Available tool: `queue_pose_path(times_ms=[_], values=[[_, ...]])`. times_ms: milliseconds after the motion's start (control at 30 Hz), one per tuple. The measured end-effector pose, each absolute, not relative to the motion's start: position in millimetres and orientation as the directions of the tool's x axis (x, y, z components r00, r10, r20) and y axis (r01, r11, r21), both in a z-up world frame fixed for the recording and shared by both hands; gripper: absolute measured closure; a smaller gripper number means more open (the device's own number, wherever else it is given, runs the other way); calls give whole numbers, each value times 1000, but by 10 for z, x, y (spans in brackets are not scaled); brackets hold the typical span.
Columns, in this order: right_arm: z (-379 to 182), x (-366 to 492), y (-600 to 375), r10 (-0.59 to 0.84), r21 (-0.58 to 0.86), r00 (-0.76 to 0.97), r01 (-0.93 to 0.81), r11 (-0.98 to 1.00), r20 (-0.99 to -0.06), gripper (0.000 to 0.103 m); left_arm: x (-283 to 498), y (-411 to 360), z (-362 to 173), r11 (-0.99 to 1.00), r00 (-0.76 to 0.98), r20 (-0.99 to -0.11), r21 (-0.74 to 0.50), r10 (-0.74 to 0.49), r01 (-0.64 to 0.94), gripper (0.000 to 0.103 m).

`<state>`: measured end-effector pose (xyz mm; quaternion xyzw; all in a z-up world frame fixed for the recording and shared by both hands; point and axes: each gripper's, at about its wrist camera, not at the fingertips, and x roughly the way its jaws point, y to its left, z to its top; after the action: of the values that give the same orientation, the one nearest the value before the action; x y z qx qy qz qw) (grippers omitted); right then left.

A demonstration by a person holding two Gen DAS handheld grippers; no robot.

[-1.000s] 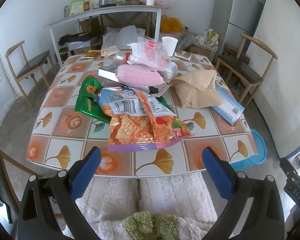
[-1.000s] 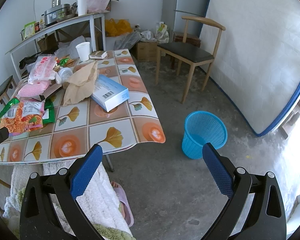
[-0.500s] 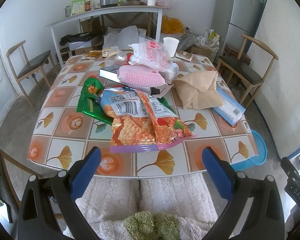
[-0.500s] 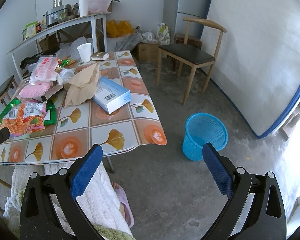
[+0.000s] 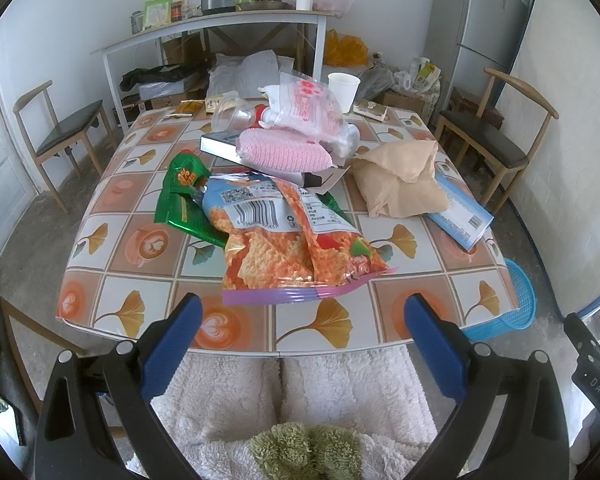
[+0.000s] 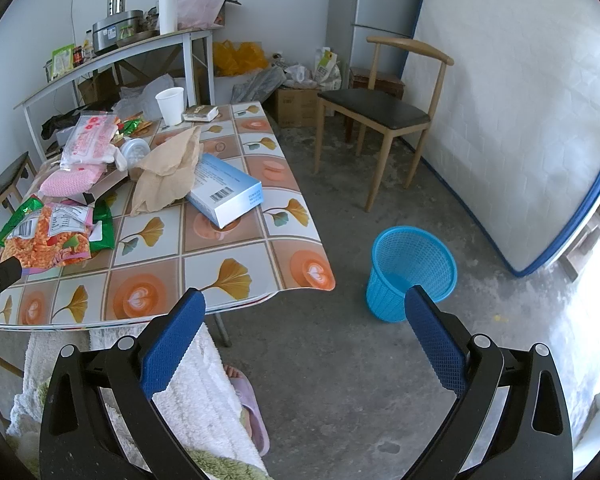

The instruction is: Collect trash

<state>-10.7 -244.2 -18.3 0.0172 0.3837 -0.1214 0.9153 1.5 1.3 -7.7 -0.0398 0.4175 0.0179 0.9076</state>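
Left gripper (image 5: 298,320): jaws spread wide, empty, at the near edge of the table (image 5: 236,332) | right gripper (image 6: 304,316): spread, empty, off the table's corner | orange snack bag (image 5: 296,240): flat on table, nearest that edge, overlapping green wrapper (image 5: 180,204) | blue bin (image 6: 410,274): on floor beside table.

Bright daylight from right, glare there, fisheye-warped edges, sharp.
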Motion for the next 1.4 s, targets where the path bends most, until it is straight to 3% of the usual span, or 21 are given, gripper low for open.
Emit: queue_pose_path(times_ms=[1033, 1400], values=[[-119, -42, -2340, -183, -41, 703, 215, 976, -687, 8, 10, 131, -169, 996, 658, -753, -49, 10, -71, 4], [60, 327, -1962, -85, -2, 800, 104, 995, -594, 8, 10, 556, -42, 987, 753, -651, -161, -95, -15, 4]])
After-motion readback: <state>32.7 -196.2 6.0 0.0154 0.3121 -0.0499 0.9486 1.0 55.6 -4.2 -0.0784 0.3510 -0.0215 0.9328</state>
